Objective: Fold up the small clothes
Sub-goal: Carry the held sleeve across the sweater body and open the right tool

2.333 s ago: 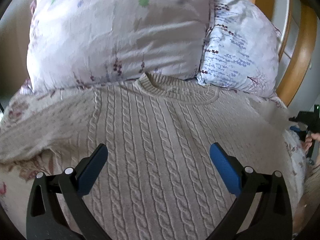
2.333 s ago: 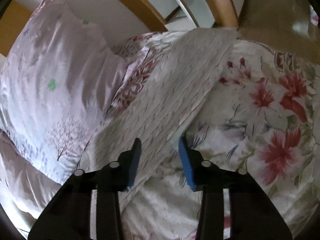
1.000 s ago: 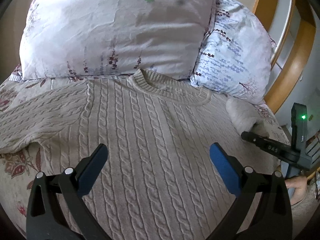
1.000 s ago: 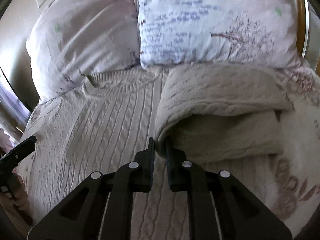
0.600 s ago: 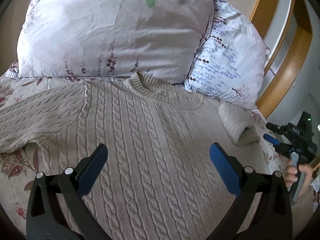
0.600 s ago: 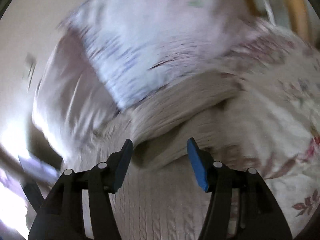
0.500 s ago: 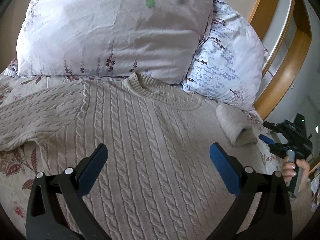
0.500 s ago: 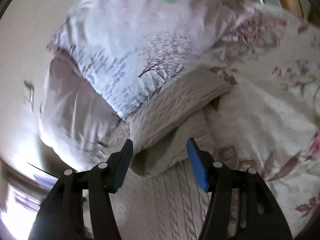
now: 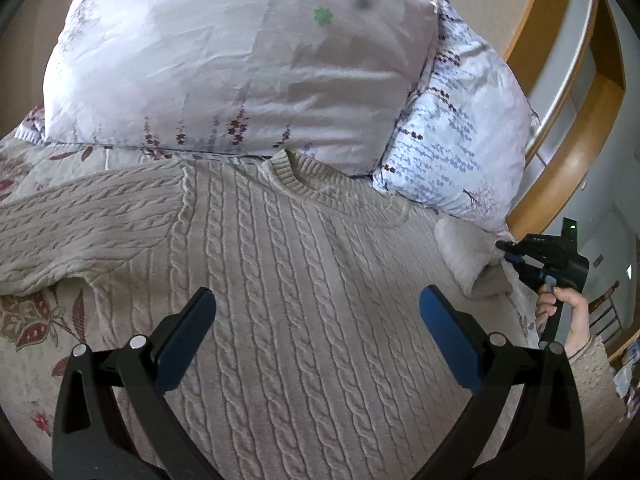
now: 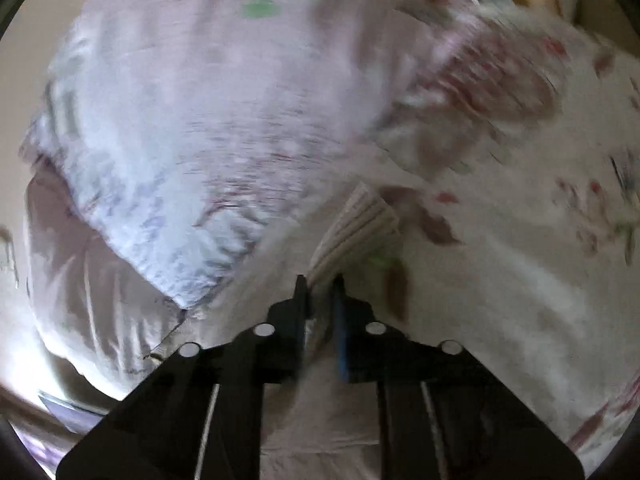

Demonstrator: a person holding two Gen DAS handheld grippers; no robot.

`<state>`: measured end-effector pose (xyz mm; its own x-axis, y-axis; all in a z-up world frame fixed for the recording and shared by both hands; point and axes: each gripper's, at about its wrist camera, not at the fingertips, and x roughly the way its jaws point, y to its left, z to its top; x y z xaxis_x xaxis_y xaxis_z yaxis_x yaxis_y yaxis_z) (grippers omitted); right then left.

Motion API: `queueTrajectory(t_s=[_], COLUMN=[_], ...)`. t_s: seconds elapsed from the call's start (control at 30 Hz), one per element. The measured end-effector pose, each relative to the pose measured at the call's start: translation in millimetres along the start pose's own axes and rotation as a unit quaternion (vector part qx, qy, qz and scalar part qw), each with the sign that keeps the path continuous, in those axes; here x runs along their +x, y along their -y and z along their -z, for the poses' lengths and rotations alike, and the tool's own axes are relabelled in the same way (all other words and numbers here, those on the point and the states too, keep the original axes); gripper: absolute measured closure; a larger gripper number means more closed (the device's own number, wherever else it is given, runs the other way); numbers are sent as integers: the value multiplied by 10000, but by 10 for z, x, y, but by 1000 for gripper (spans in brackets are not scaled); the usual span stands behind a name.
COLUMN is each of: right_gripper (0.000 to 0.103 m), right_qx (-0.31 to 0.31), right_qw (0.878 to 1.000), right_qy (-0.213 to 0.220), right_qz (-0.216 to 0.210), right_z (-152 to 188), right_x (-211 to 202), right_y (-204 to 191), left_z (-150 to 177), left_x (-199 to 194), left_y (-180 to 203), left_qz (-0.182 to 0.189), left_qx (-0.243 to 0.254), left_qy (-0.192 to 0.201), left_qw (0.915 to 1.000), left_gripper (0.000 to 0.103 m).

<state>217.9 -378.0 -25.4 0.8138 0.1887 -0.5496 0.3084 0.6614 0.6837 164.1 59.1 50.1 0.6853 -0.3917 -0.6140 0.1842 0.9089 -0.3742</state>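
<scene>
Sweater [image 9: 304,300] between spread left jaws

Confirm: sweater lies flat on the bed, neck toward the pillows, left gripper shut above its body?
Not quite. The left wrist view shows the left gripper open, jaws spread wide above the sweater. The rest holds: it lies flat on the bed, neck toward the pillows.

Two pillows lean at the head of the bed: a pale pink pillow [image 9: 240,64] and a blue-flowered pillow [image 9: 460,140] just beside it. A floral bedspread [image 9: 36,320] covers the bed, with a wooden headboard [image 9: 576,152] behind.
</scene>
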Motion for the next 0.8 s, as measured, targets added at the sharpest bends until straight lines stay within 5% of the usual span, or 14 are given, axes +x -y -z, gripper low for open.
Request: queueTrajectory(t_s=[0.23, 0.33, 0.4, 0.43, 0.6, 0.8], right_gripper=[92, 89, 58, 52, 46, 46], right_qx=[-1288, -2122, -2294, -2295, -1536, -175], right_qw=[9833, 9550, 9418, 9394, 9603, 9881], right_qy=[-337, -1277, -1795, -1909, -1546, -1163], right_qz=[-1240, -1630, -1676, -1683, -1744, -990], right_z=[398, 913, 1172, 1249, 1126, 905], right_x=[-62, 188, 341, 371, 128, -245], right_y=[-1079, -1619, -1764, -1780, -1367, -443], left_z=[-42, -44, -41, -42, -58, -121], left_x=[21, 44, 64, 76, 154, 497], left_y=[-165, -194, -205, -212, -221, -221], left_qz=[436, 614, 705, 757, 847, 802], left_qx=[-569, -805, -942, -1024, -1253, -1713], left_qy=[2, -45, -100, -142, -254, -704], left_qw=[9974, 9949, 9930, 9918, 9882, 9794], left_gripper=[2, 2, 2, 2, 6, 29])
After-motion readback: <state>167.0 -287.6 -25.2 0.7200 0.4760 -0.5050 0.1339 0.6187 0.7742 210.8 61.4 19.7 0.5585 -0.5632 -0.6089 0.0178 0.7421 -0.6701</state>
